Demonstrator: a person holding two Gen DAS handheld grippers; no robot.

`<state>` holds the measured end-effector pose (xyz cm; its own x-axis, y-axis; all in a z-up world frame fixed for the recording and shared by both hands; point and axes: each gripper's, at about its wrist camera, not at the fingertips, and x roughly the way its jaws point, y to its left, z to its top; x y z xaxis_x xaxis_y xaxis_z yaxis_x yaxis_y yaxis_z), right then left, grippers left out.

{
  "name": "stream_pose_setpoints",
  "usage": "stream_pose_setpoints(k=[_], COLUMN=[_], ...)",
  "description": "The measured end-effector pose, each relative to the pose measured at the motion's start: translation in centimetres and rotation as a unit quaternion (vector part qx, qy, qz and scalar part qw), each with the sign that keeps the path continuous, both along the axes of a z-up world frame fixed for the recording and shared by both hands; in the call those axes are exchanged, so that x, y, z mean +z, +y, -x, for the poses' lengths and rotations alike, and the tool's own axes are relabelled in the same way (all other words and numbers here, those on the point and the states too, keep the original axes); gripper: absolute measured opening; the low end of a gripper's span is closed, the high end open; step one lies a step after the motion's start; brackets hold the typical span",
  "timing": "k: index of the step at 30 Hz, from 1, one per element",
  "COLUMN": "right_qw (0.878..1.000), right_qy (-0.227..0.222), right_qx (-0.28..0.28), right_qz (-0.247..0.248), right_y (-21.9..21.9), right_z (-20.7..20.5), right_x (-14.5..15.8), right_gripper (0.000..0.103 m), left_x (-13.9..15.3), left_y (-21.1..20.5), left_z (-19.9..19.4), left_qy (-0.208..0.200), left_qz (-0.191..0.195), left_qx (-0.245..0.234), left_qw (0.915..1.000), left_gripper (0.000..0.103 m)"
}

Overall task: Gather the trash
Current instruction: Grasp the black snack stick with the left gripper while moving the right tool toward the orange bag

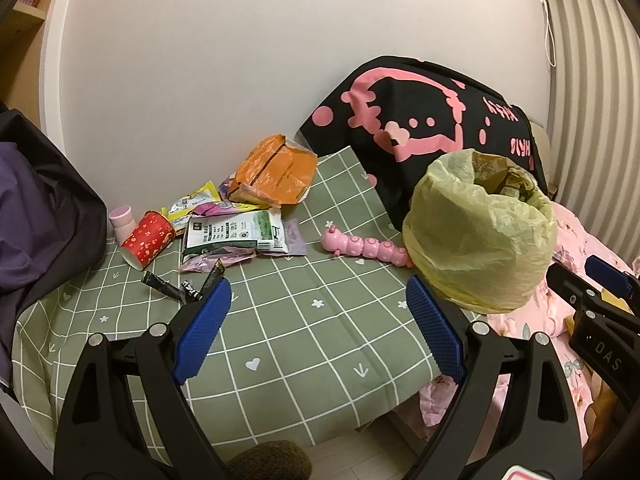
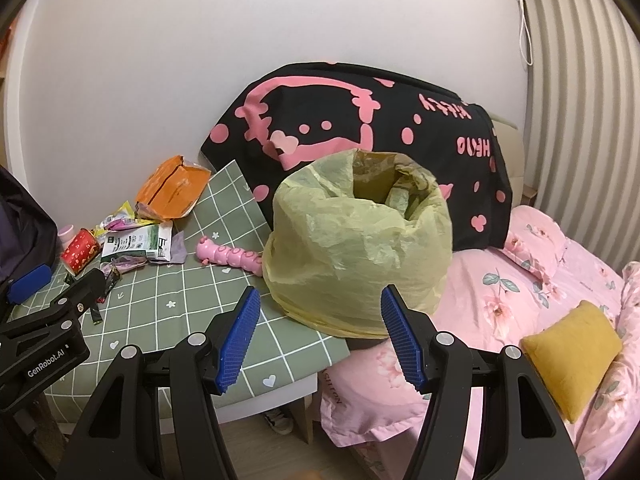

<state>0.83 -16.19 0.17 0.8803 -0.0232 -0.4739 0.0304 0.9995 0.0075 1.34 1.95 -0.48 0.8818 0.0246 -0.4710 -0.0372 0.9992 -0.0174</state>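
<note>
Left tongs (image 1: 318, 312): jaws wide, empty, above the green checked cloth (image 1: 304, 320). Right tongs (image 2: 316, 328): jaws wide, empty, in front of the bin (image 2: 356, 256), apart from it.

The bin, lined with a yellow-green bag, stands at the right end of the cloth, by the pink bedding (image 2: 520, 280). Some contents show in its mouth; what they are cannot be told.

The trash lies at the far left of the cloth, near the wall: orange packet (image 1: 276, 172), white-green packet (image 1: 236, 234), yellow wrapper (image 1: 192, 204), purple wrappers (image 1: 216, 260), red cup (image 1: 150, 240) on its side, black sticks (image 1: 176, 286) nearest the left tongs. A pink jar (image 1: 121, 220) stands behind the cup. A pink caterpillar toy (image 1: 368, 246) lies between trash and bin, its tail touching or behind the bin.

Right view only: a yellow cushion (image 2: 572, 356) on the bedding, a shoe (image 2: 280, 420) on the floor below the cloth's edge. Left view only: a dark brown fuzzy object (image 1: 272, 460) at the bottom edge, unidentifiable.

A black-pink blanket (image 2: 360, 120) leans against the far wall in both views.
</note>
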Motion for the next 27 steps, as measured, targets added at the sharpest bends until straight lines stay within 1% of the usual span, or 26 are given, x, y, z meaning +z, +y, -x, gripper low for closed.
stream_pose_setpoints(k=[6,9,11,15,18,20,21,22,23,25,27], right_qw=[1.000,1.000,0.999,0.999,0.998,0.997,0.997,0.996,0.996,0.995,0.993], right_qy=[0.008,0.007,0.010,0.020,0.028,0.033,0.035,0.037,0.039,0.043,0.050], right_qx=[0.016,0.025,0.031,0.045,0.058,0.068,0.072,0.076,0.082,0.092,0.101], right_qz=[-0.002,0.011,0.014,0.017,0.023,0.022,0.023,0.024,0.024,0.024,0.025], right_y=[0.8,1.8,2.5,3.8,5.2,6.0,6.5,6.9,7.3,8.1,8.8], right_z=[-2.1,-4.1,-5.6,-8.6,-10.7,-11.9,-12.6,-13.0,-13.5,-14.3,-15.0], right_x=[-0.5,-0.5,-0.6,-0.5,-0.5,-0.6,-0.7,-0.8,-1.0,-1.4,-1.9], right_gripper=[0.059,0.059,0.059,0.059,0.059,0.059,0.059,0.059,0.059,0.059,0.059], left_x=[-0.6,-1.1,-1.5,-2.3,-3.5,-4.5,-5.1,-5.6,-6.2,-7.4,-7.9], left_y=[1.9,3.3,4.9,8.8,12.1,14.2,15.3,15.9,16.6,17.3,17.5], left_z=[-1.6,-3.0,-4.3,-6.7,-8.2,-8.6,-8.7,-8.6,-8.6,-8.8,-9.0], left_qy=[0.000,0.006,0.015,0.036,0.061,0.079,0.086,0.091,0.105,0.144,0.152], left_qz=[-0.006,-0.021,-0.017,0.002,0.024,0.055,0.070,0.077,0.085,0.092,0.095], left_qx=[0.012,0.016,0.020,0.048,0.074,0.091,0.099,0.107,0.113,0.112,0.113], left_qw=[0.9999,0.9996,0.9995,0.9982,0.9950,0.9912,0.9888,0.9871,0.9844,0.9789,0.9772], left_gripper=[0.085,0.085,0.085,0.085,0.086,0.092,0.092,0.092,0.092,0.092,0.089])
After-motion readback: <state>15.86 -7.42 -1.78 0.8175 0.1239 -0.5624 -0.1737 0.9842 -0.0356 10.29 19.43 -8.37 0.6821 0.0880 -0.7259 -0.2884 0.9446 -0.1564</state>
